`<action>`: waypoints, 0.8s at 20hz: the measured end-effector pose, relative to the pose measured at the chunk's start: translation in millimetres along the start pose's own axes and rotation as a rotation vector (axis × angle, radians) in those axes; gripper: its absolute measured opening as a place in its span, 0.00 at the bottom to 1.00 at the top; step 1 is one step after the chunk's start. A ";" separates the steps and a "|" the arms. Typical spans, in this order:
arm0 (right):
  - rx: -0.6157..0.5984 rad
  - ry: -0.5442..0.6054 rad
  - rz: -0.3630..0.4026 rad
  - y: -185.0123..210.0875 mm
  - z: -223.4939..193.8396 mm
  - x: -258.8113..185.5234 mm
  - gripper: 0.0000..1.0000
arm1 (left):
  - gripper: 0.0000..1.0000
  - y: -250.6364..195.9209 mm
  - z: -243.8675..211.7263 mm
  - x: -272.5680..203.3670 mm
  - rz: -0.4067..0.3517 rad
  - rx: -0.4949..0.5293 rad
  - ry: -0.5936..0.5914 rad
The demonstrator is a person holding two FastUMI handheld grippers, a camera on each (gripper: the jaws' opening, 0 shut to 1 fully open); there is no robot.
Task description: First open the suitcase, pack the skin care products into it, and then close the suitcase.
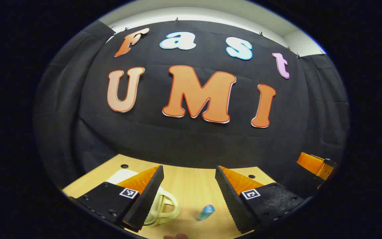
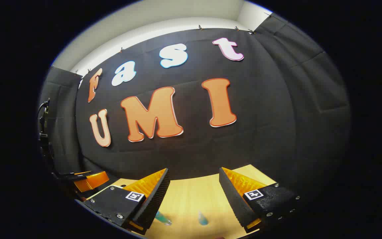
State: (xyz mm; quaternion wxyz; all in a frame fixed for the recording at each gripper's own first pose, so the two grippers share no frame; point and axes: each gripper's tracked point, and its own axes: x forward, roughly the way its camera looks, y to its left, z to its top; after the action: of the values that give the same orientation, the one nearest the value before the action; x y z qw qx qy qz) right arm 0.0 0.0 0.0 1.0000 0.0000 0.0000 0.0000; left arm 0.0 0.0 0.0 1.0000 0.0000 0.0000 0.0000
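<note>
Hovering above the pale wooden desk point(image 1: 191, 186), the left hand-held gripper point(image 1: 189, 199) spreads its fingers wide, holding nothing. A small blue plastic bottle point(image 1: 206, 212) lies between them on the desk, and a cream looped handle point(image 1: 164, 207) sits beside the left finger. The right hand-held gripper point(image 2: 194, 199), equally wide and empty, looks down on two blue bottles point(image 2: 203, 218) below. No label is legible.

Both views ride high, facing the wall – sharing the table's point(image 1: 191, 186) far edge

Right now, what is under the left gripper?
Under the open left gripper: wooden table, a cream suitcase handle partly covered by one finger, and a small blue bottle lying between the fingers. The suitcase body is hidden.
</note>
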 end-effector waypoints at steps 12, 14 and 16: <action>-0.085 0.125 0.027 39.7 -12.5 0.9 0.94 | 0.97 28.0 13.4 -7.5 0.015 0.009 0.019; -0.111 0.143 0.061 47.4 -19.5 1.7 0.94 | 0.97 38.6 19.5 -14.1 0.037 0.004 -0.002; -0.141 0.151 0.059 44.6 -20.6 3.8 0.94 | 0.97 43.4 21.7 -12.3 0.057 -0.008 -0.010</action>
State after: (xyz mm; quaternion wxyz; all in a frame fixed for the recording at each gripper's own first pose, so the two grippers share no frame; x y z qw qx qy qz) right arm 3.8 44.6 -20.6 0.9942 -0.0701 0.0755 0.0294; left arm -12.3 43.4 21.7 0.9996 -0.0042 -0.0051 0.0284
